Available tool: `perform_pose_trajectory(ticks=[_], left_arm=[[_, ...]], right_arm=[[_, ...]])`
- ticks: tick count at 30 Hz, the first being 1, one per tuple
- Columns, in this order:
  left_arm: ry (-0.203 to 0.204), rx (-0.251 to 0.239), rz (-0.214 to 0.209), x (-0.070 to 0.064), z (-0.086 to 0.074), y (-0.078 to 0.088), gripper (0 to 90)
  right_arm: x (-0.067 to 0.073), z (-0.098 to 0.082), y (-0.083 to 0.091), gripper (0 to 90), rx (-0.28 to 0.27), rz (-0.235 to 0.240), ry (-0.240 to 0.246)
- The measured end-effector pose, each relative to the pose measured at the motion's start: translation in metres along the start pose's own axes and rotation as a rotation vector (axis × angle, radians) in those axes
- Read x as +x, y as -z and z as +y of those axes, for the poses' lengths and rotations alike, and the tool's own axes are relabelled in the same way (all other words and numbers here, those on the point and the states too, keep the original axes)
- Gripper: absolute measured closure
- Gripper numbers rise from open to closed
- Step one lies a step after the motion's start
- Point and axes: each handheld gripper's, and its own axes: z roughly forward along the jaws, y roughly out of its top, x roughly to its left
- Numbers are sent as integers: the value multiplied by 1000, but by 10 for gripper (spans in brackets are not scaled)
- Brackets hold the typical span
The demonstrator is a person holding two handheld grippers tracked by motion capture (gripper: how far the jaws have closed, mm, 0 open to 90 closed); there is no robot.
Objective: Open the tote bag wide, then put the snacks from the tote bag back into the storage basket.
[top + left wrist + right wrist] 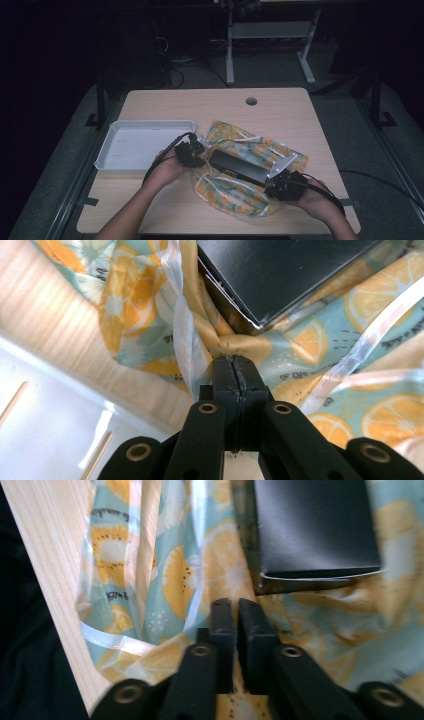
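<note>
From my left claw (235, 371), I see its two black jaws pressed together on a bunched fold of the cloth (350, 345), which is printed with orange slices on pale blue-green. Just beyond the pinch, a black box (285, 275) lies on the cloth, one corner pointing toward me. A white ribbon (365, 340) runs diagonally across the cloth on my right, and another band runs up past the jaws on the left. To the left, bare wooden worktop (55, 335) shows, with a white tray (50, 430) at the lower left.
</note>
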Motion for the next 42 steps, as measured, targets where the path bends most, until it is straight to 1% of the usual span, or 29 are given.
perform_pose_trajectory(ticks=[2,4,6,8,9,11,12,13,14,18,21,22,24,25,27,29,30,33,35,36,37,38,40,42], left_arm=[[2,-13,-8,-1,-1,4,886],[-1,-29,-15,-1,-2,9,873],[-11,-40,-24,-1,-3,15,862],[-12,-56,-41,-1,-5,21,839],[-9,-69,-46,-1,-6,24,828],[-8,-80,-61,-1,-8,29,808],[-1,-96,-66,-1,-9,31,790],[-8,-94,-74,-1,-11,33,777],[4,-113,-82,-2,-13,35,764],[9,-134,-113,-1,-22,41,684],[15,-144,-124,-1,-31,46,630],[12,-151,-122,0,-35,47,606],[23,-165,-125,0,-42,50,577],[22,-175,-126,0,-46,52,562],[31,-197,-130,-1,-53,55,546],[29,-208,-132,-2,-60,57,532],[33,-209,-135,-3,-63,58,528],[29,-206,-132,-6,-72,59,508],[45,-218,-133,-9,-77,59,500],[46,-220,-135,-10,-80,59,495],[43,-218,-135,-11,-82,60,490],[43,-221,-132,-12,-86,61,481],[52,-226,-131,-14,-91,61,471],[57,-230,-128,-15,-95,61,449]], right_arm=[[-1,0,5,770,-15,-9,-2],[-1,0,11,743,-43,-17,-27],[-2,0,18,702,-73,-27,-32],[-4,0,24,676,-100,-33,-46],[-5,-1,26,660,-114,-44,-51],[-7,0,29,639,-129,-47,-59],[-8,0,30,627,-132,-55,-54],[-8,1,30,622,-140,-57,-63],[-9,1,30,612,-139,-53,-58],[-10,6,28,579,-151,-59,-51],[-11,10,28,573,-156,-53,-48],[-12,12,28,572,-161,-47,-48],[-14,15,27,572,-160,-42,-41],[-14,17,27,572,-163,-39,-48],[-16,20,27,573,-165,-38,-41],[-17,24,26,574,-166,-41,-35],[-17,27,26,573,-166,-38,-32],[-19,35,25,571,-172,-33,-19],[-21,41,24,565,-173,-34,-7],[-21,44,23,562,-171,-29,-4],[-21,47,22,556,-166,-22,3],[-23,50,21,552,-161,-28,22],[-24,57,19,543,-167,-16,19],[-25,61,16,539,-165,-18,29]])
